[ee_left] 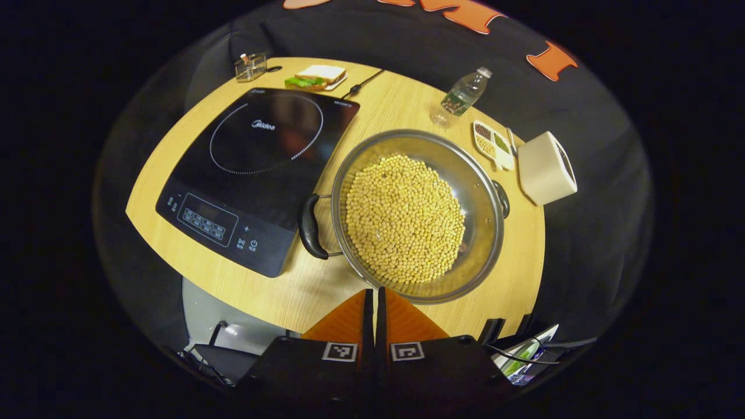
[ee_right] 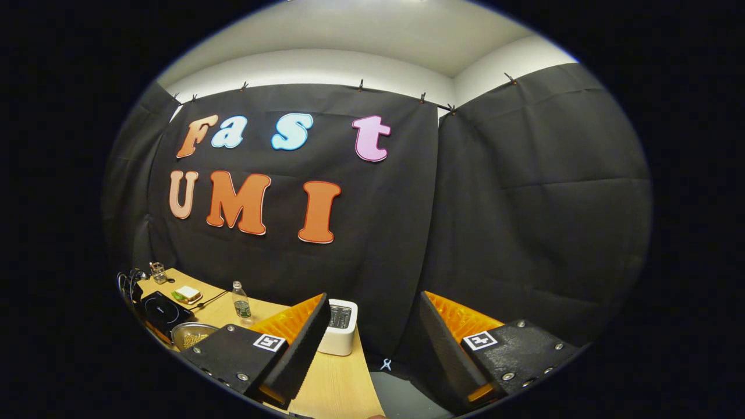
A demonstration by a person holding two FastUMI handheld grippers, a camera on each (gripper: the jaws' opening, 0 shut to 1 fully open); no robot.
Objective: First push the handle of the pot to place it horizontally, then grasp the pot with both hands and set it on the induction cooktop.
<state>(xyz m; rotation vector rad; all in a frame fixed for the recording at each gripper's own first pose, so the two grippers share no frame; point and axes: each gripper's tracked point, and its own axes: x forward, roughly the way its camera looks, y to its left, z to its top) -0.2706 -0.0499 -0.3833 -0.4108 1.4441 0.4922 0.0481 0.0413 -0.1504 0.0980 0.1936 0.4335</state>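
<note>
Push the pot handle slowly with the pressed-together left gripper, keeping the spread right gripper away.

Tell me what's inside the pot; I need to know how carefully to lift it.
The pot holds a heap of small pale yellow beans across its middle. Bare metal shows around them; the bottom beneath the beans is covered.

Left tongs closed, right tongs spread wide.
The left tongs sit with both fingers pressed together, gripping nothing, pointing downward; the right tongs are held level, fingers far apart with nothing between.
</note>
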